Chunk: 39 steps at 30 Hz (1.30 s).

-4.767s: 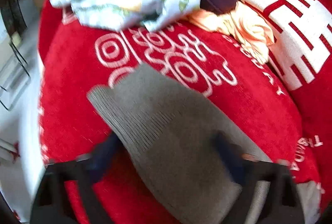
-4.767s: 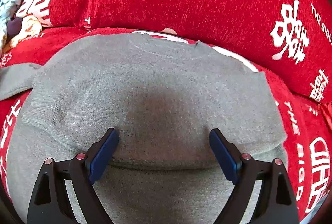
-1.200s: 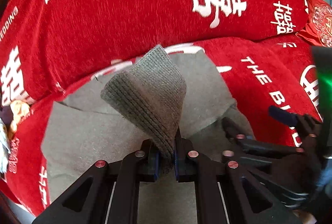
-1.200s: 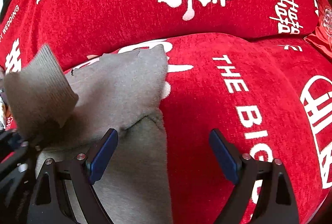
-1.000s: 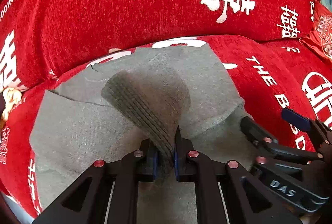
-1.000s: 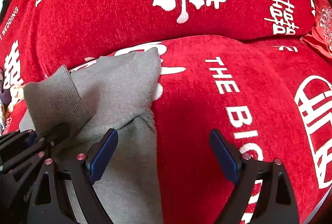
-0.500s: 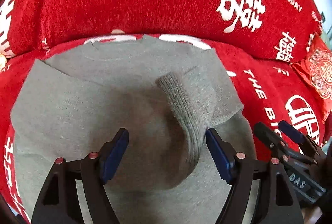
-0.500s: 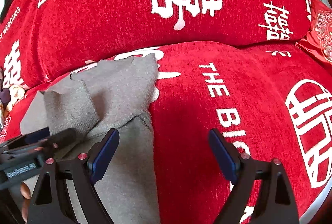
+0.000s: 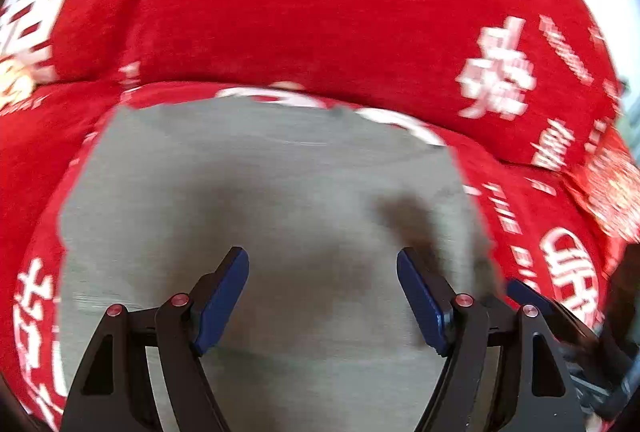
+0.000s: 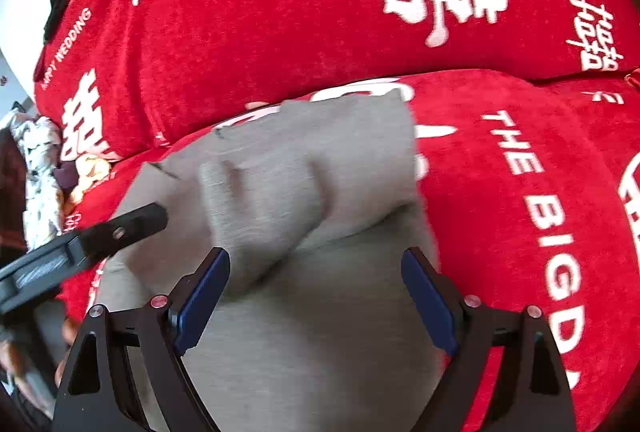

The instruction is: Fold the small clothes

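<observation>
Sleeve dropped, now folded flat across grey sweater point(image 9: 304, 199) on red sofa cover point(image 9: 304, 3).
Left wrist: left gripper point(image 9: 322, 296) spread wide, empty, hovering over sweater, blurred. Right wrist: right gripper point(image 10: 316, 296) likewise released above folded sleeve point(image 10: 272, 199); clothes pile point(image 10: 44, 167) far left.

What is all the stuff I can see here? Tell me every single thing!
Sweater: one, grey, lying on the sofa seat, sleeve folded across its front.
Sofa cover: one, red with white letters and symbols, over seat and backrest.
Clothes pile: one heap, pale printed, orange and dark pieces, far left on the sofa.
Cushion: one, red, patterned, far right, blurred.
Left claw: one, black with blue pads, open above the sweater.
Right claw: one, black with blue pads, open above the sweater.
</observation>
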Available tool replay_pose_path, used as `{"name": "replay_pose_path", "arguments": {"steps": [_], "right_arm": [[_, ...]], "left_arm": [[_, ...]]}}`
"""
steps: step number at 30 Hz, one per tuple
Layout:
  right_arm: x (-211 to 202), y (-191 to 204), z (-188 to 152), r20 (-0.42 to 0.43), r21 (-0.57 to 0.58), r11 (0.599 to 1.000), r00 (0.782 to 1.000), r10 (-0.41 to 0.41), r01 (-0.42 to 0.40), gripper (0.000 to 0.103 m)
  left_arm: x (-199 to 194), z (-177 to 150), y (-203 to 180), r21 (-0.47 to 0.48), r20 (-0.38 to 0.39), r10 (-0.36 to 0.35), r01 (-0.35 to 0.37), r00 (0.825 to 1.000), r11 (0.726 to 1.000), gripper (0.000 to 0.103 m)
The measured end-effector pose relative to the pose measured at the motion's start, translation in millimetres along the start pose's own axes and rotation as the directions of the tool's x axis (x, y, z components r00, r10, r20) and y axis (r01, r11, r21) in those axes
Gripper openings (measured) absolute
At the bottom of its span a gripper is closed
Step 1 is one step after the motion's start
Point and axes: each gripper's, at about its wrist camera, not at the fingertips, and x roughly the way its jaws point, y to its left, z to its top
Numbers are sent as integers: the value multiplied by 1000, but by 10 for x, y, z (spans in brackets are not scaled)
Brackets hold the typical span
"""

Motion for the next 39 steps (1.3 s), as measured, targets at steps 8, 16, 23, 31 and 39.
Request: {"name": "replay_pose_path", "arguments": {"steps": [8,16,23,31,39], "right_arm": [[223,269,84,-26,-37,999,999,-40,39,90],[277,155,211,-8,-18,998,998,-59,59,16],[-69,124,133,215,-73,997,976,-19,36,16],[109,-508,-37,80,99,994,996,-43,35,50],[-146,-564,104,115,100,970,966,-233,222,51]], "left_arm": [[215,-31,645,-88,-49,156,-160,986,983,77],[221,-9,755,-48,-41,188,-189,981,981,77],[239,11,850,-56,-38,192,-193,981,980,77],[265,-57,763,26,-25,242,-242,970,970,78],[138,-49,718,0,-32,221,-222,975,975,78]]}}
